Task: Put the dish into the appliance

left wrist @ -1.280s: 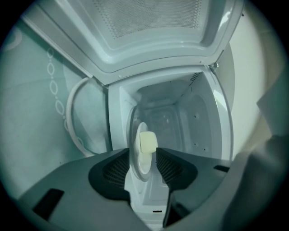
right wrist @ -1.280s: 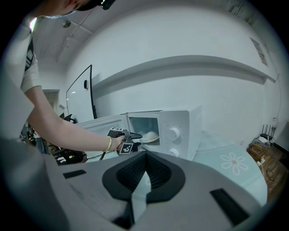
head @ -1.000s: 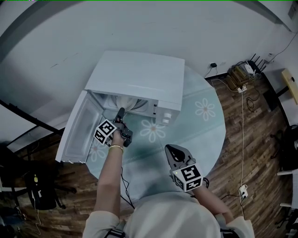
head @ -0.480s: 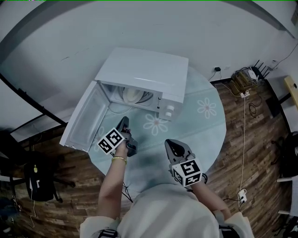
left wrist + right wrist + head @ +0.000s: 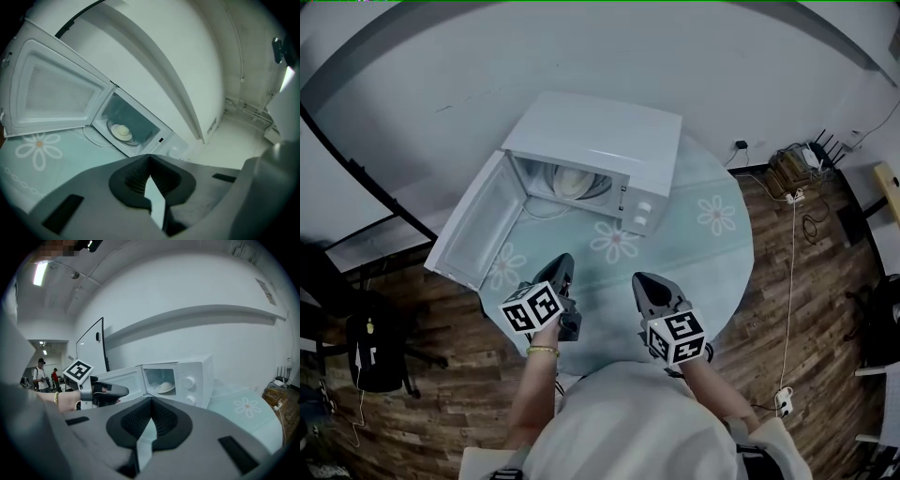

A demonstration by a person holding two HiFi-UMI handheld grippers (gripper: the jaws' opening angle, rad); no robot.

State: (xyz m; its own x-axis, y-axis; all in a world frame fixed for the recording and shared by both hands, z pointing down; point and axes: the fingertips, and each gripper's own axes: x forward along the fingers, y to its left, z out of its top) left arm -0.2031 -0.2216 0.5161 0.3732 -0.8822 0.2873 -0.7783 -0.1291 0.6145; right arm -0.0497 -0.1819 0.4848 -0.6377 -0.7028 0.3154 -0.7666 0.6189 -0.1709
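Looking at your dish [image 5: 573,180]: sits inside microwave [image 5: 600,141], upper middle of frame, door [image 5: 478,234] hanging wide open at left. Pale, rounded, can't tell plate or bowl. My guess: stiff ceramic, bit heavy, slick glaze, chips if knocked. Grab by rim and keep level if you handle it. Your left tongs [image 5: 565,264] pinched together, nothing in them. Right tongs [image 5: 643,281] same. Both at lower centre over table [image 5: 712,253], well apart from microwave. Count: one dish, one microwave, one door, two tongs.
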